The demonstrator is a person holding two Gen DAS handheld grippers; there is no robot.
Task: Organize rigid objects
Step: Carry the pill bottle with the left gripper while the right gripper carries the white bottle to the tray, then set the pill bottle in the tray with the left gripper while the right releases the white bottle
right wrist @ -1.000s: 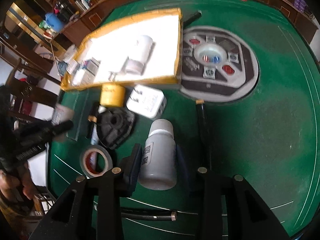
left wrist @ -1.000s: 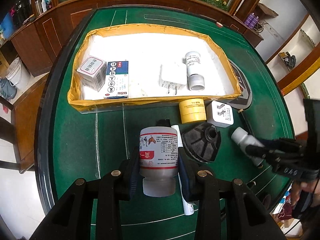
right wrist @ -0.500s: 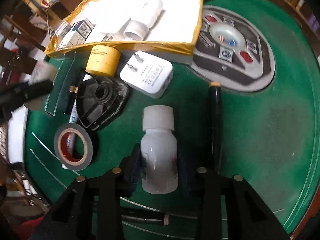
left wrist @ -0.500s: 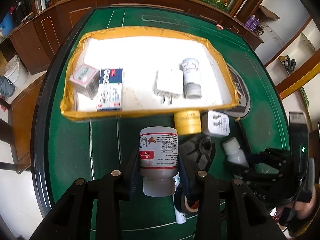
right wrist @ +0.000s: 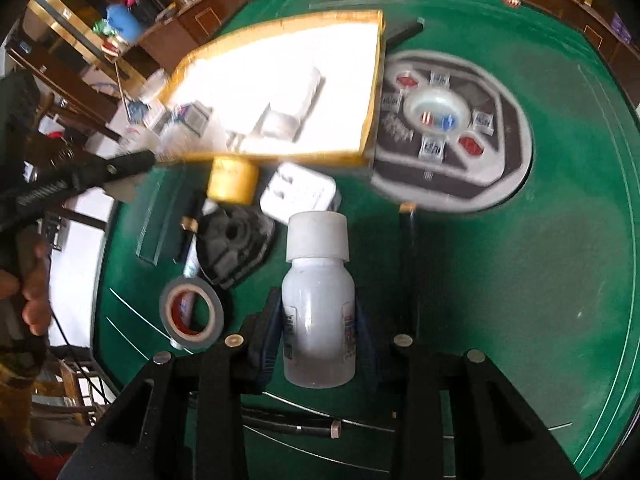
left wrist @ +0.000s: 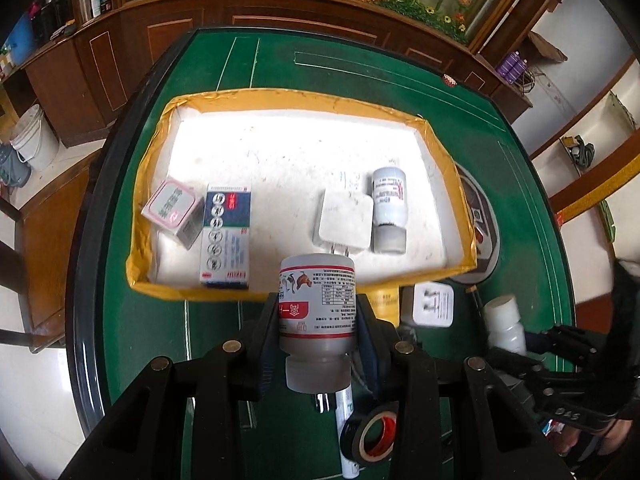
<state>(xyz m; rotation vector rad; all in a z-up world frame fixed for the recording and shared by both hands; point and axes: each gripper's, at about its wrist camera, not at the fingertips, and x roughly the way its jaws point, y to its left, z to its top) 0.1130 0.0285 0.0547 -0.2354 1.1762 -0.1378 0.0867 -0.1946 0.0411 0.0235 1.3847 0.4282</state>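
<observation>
My left gripper is shut on a grey bottle with a red and white label, cap toward the camera, held over the front rim of the yellow-taped tray. Inside the tray lie a pink-grey box, a blue and white box, a white charger and a white bottle. My right gripper is shut on a white bottle with its cap pointing away, above the green felt just in front of the tray. The left wrist view shows this bottle at the right.
In front of the tray lie a yellow tape roll, a white plug adapter, a black round part, a grey tape roll and a black stick. The table's round centre panel lies right of the tray. A hand shows at the left.
My left gripper has carried its labelled bottle forward, from over the felt to the tray's front rim. My right gripper's view dipped toward the table and came back; it still grips the white bottle.
</observation>
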